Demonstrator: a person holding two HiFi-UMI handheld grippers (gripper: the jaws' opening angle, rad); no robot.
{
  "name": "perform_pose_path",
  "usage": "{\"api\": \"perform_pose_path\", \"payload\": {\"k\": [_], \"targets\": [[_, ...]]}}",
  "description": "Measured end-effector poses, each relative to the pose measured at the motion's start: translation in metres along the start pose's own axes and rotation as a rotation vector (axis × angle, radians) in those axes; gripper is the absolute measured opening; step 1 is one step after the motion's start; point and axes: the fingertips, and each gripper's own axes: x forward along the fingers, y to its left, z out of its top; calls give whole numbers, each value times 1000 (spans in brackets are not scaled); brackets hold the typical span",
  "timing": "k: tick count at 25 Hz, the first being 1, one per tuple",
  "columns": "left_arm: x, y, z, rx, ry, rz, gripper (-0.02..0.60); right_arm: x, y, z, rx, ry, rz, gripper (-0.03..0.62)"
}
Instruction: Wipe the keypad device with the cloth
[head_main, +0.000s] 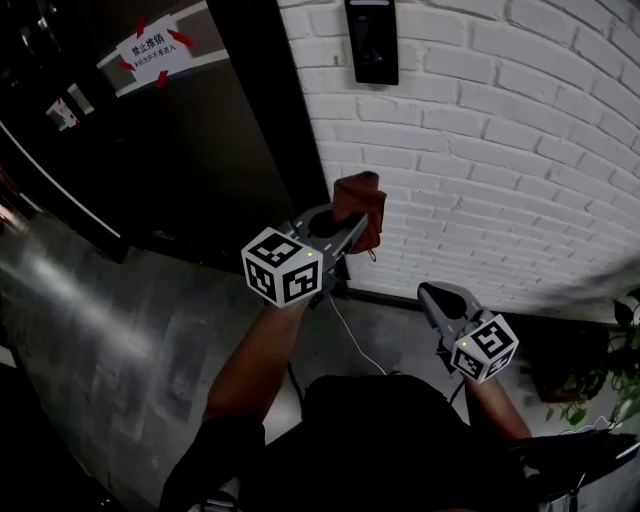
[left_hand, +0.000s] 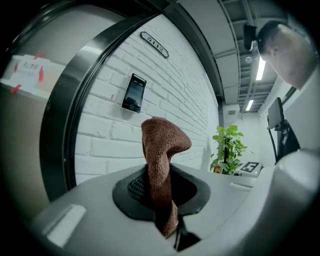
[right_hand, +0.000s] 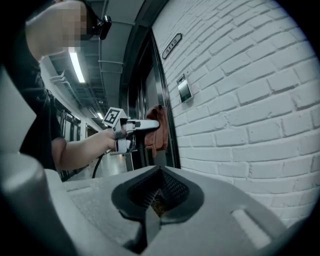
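We hold the left claw raised toward the white painted brick wall, its jaws clamped on a rust-brown terry cloth. The cloth stands up out of the jaws, its top folding over toward the wall side, and a short tail hangs below the pads. The black rectangular keypad device is fixed to the brick above this claw. In the left gripper view it sits up and to the left of the cloth's top, well apart from it, with bare brick between them. Left of the claw runs the dark door frame, and beyond that a white paper notice with red tape corners is stuck on the dark door. Our right claw hangs lower and closer to our body, jaws drawn together with nothing gripped between them. From it the cloth shows ahead, beside the frame, with the keypad device higher and to the right of it on the wall. A green leafy potted plant stands far off to the right of the left claw.
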Motion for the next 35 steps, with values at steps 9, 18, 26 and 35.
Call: {"api": "perform_pose_path", "payload": {"k": [9, 18, 26, 35], "targets": [[-107, 4, -65, -96, 0, -6, 63, 30, 70, -18, 19, 19, -88, -9], [-160, 3, -87, -96, 29, -165, 64, 45, 133, -29, 83, 21, -260, -9], [-174, -3, -95, -122, 32, -190, 64, 30, 139, -52, 77, 57, -336, -10], [-160, -22, -95, -114, -7, -114, 64, 12, 114, -31, 31, 49, -293, -11]]}}
